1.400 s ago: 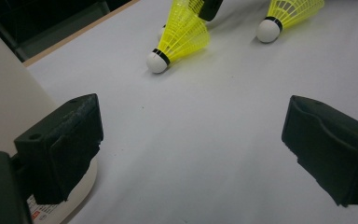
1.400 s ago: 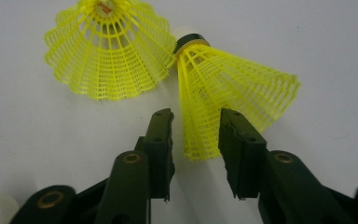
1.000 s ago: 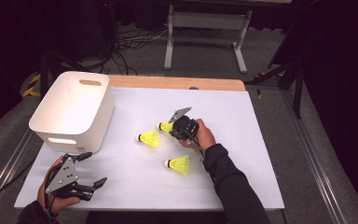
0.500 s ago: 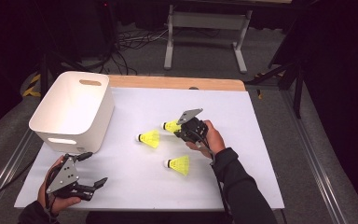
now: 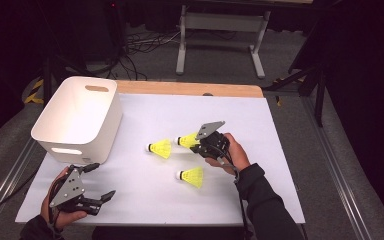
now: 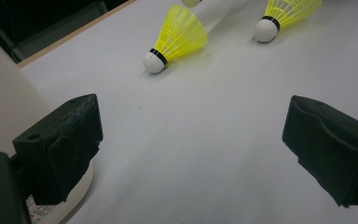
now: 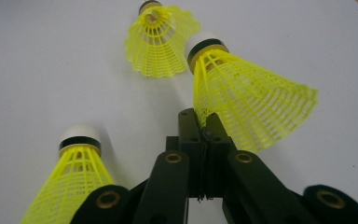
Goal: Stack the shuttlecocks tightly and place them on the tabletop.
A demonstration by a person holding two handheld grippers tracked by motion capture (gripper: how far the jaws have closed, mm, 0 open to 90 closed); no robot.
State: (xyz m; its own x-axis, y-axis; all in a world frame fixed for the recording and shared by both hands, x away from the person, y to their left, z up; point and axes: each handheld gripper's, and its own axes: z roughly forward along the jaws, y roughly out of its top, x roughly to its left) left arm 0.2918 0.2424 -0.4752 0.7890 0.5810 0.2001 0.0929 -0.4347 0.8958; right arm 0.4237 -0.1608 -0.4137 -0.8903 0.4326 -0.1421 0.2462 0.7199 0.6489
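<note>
Three yellow shuttlecocks with white corks are on or over the white table. My right gripper (image 5: pixel 200 145) (image 7: pixel 205 122) is shut on the skirt edge of one shuttlecock (image 5: pixel 187 140) (image 7: pixel 247 98) and holds it just above the table, cork pointing left. A second shuttlecock (image 5: pixel 160 148) (image 7: pixel 161 39) lies to its left. The third shuttlecock (image 5: pixel 192 176) (image 7: pixel 74 177) lies nearer the person. My left gripper (image 5: pixel 100 181) (image 6: pixel 191 144) rests at the front left, open with nothing between its jaws, facing two shuttlecocks (image 6: pixel 177 37) (image 6: pixel 289 14).
A white plastic bin (image 5: pixel 80 117) (image 6: pixel 0 102) with handle cut-outs stands at the table's left, just beyond the left gripper. A wooden strip (image 5: pixel 190 89) runs along the far edge. Bare white surface lies right of the right hand and along the front.
The right gripper has moved right, a little toward the person and slightly up, carrying its shuttlecock along. The left gripper and the other two shuttlecocks have stayed put.
</note>
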